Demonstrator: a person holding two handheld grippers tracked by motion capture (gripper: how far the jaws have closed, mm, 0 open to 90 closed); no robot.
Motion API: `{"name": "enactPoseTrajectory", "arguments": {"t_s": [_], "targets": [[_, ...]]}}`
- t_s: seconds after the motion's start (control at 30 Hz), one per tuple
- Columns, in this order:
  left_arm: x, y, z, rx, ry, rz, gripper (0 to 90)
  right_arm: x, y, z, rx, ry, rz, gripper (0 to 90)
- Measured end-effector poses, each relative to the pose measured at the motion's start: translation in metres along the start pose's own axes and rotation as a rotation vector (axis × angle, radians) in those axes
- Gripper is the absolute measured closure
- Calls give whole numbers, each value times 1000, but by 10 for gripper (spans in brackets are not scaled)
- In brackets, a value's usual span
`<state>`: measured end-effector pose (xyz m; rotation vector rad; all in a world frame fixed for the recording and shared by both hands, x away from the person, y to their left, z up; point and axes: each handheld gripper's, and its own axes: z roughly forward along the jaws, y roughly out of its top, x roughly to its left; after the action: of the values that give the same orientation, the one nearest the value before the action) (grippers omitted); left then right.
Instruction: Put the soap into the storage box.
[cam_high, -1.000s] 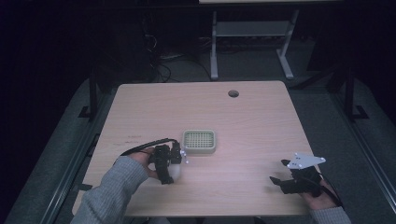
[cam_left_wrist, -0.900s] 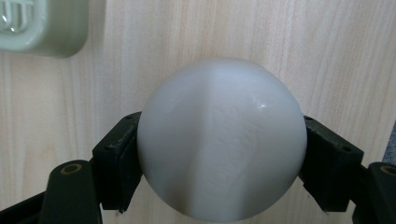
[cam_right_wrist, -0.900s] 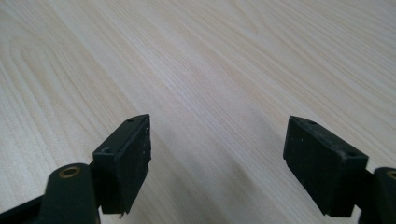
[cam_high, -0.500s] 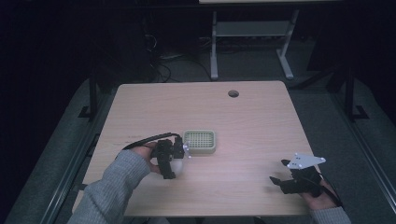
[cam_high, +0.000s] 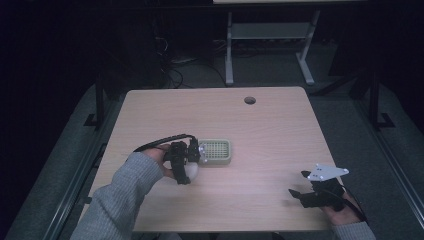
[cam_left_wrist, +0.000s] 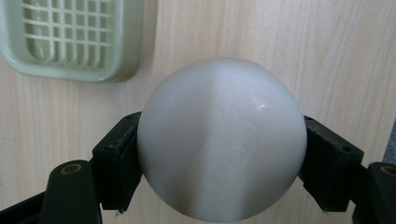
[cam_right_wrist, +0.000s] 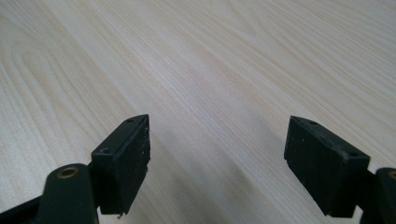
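In the high view the person's left forearm, in a grey sleeve (cam_high: 117, 200), comes in from about seven o'clock and slants up toward one o'clock, with the hand wrapped round the left gripper (cam_high: 189, 167), which points down at the table (cam_high: 260, 135). Its jaws are closed on a white ball (cam_left_wrist: 222, 140): in the left gripper view one black jaw presses the ball at nine o'clock and the other at three o'clock, so the ball sits squarely between them, held at its widest part. The ball shows in the high view as a pale round shape under the gripper (cam_high: 191, 171), just above or on the wood; I cannot tell which.

Beyond the ball, at about eleven o'clock in the left gripper view, lies a pale green grid tray (cam_left_wrist: 74, 39), near but not touching.

At five o'clock of the table the right gripper (cam_high: 298, 192) rests low, jaws spread wide with nothing between them, bare wood under them.
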<state>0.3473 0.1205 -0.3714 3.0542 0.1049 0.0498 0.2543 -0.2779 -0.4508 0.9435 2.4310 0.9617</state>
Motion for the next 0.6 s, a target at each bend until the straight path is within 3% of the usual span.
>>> {"name": "enactPoseTrajectory", "arguments": {"t_s": [0.6], "targets": [[15,17,-12,5,14,11,240,-1,0,-1,-3,-2,-3,216]]}}
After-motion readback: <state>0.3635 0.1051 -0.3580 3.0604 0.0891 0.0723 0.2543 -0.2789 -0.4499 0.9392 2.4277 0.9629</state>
